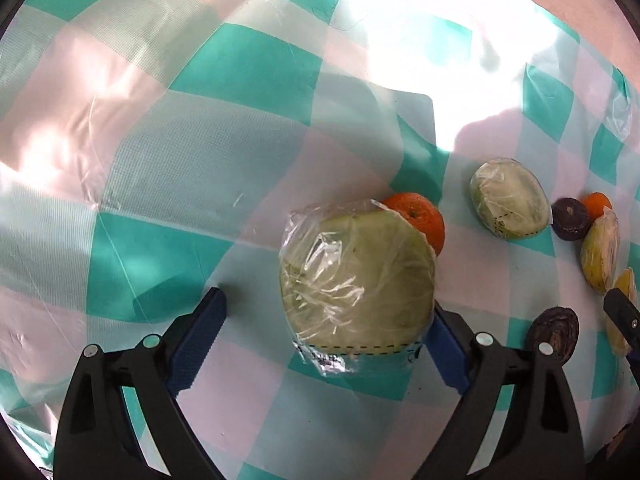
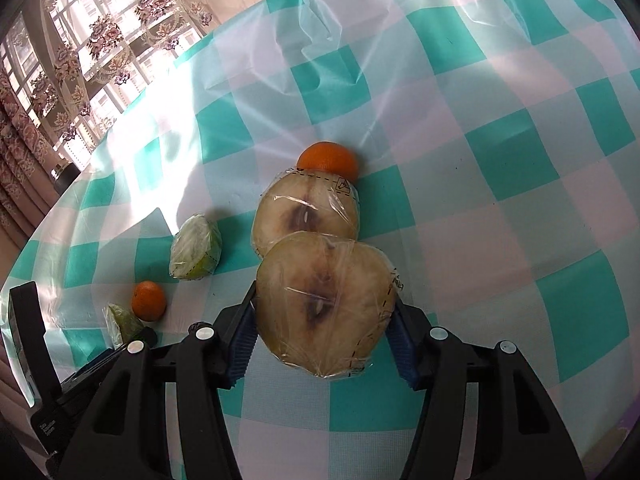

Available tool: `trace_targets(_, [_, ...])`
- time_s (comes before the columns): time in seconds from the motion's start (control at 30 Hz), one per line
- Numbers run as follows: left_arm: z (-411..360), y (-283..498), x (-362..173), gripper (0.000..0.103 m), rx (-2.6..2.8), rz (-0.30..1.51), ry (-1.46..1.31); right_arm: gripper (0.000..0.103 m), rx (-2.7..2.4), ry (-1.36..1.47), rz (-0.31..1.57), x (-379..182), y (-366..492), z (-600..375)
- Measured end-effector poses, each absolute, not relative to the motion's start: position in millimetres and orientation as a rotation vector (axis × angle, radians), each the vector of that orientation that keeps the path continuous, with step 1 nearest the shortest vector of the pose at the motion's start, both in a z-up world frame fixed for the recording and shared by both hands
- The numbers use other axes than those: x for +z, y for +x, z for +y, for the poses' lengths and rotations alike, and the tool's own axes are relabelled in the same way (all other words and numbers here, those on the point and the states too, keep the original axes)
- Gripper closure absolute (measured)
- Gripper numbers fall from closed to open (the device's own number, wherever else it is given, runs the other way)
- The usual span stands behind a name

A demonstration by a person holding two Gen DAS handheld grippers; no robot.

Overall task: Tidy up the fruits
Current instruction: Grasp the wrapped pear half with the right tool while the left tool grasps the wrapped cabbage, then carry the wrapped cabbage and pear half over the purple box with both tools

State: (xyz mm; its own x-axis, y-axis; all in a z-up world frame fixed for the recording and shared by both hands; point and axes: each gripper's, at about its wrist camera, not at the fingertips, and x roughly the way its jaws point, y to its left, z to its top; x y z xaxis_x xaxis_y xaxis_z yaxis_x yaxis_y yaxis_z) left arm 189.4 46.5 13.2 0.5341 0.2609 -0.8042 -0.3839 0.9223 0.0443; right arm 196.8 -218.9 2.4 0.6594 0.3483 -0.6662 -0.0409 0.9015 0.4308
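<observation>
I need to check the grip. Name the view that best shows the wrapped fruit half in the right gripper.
Right wrist view: the wrapped fruit half sits centred, pressed between the right gripper's pads. The left wrist view shows no clear sight of it.

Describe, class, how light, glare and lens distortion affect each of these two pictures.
Left wrist view: sunlight bleaches the checked tablecloth at top, and cling film glints on the wrapped fruit half; the fisheye bends the checks. Right wrist view: the bright window washes out the cloth's left side, but the wrapped half in the gripper stays sharp.

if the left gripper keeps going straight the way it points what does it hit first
Most likely the wrapped green fruit half lying between the open fingers of the left gripper, with an orange just behind it.
</observation>
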Motion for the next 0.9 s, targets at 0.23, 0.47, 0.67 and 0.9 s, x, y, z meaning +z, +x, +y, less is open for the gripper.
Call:
trace_targets(0.23, [27.0,173.3,20.4,0.043,0.307,0.871,-0.098,0.046,0.227,0.403,0.826,2.9,198.4,-216.1])
trace_targets(0.47, [-8.8,93.9,31.6,0.043,0.203,0.832,-0.121,0.046,0.228,0.403,0.826,3.0,198.5,-216.0])
trace_targets(0.67, [-22.8,45.8,17.5,0.043,0.163,0.831,-0.185,0.046,0.229,0.405,0.826,2.9,198.8,-214.6])
trace_targets(0.9, [-0.9,36.7,10.7,0.043,0.160,0.819,-0.285,0.046,0.233,0.411,0.823,2.6,198.8,-215.3])
